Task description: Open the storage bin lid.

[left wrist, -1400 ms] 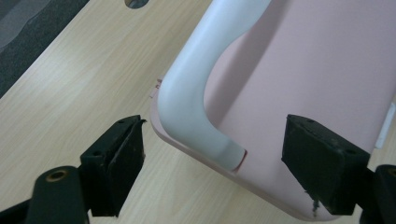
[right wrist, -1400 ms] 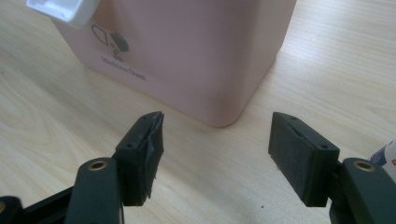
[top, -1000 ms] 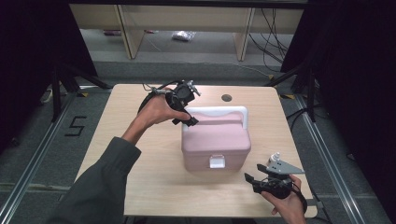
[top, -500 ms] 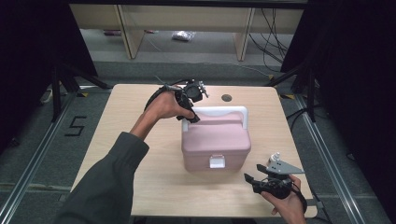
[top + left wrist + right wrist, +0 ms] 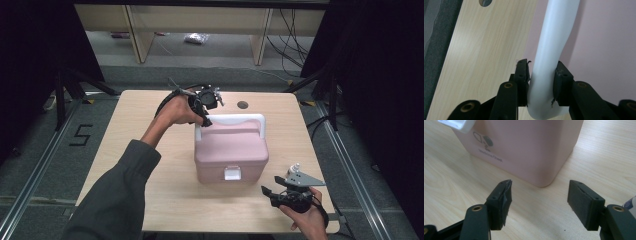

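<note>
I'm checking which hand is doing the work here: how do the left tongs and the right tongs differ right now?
The left tongs have just been closing and now clamp the white handle of the pink box; the right tongs stand open with nothing between them. The left tongs are at the box's far left corner; the right tongs wait above the table, off its near right corner. Both have black jaws.

A white handle (image 5: 552, 47) is seen running from the top of the frame down to the bottom middle. It is squeezed between the two black pads of the left gripper (image 5: 541, 83), which rise from the bottom of the frame. The jaws have just been closing, and the handle is now pressed on both sides. A pink box (image 5: 606, 45) is seen on the right. A light wooden table (image 5: 484, 50) is seen on the left, with a round hole (image 5: 485, 2) at the upper left.
</note>
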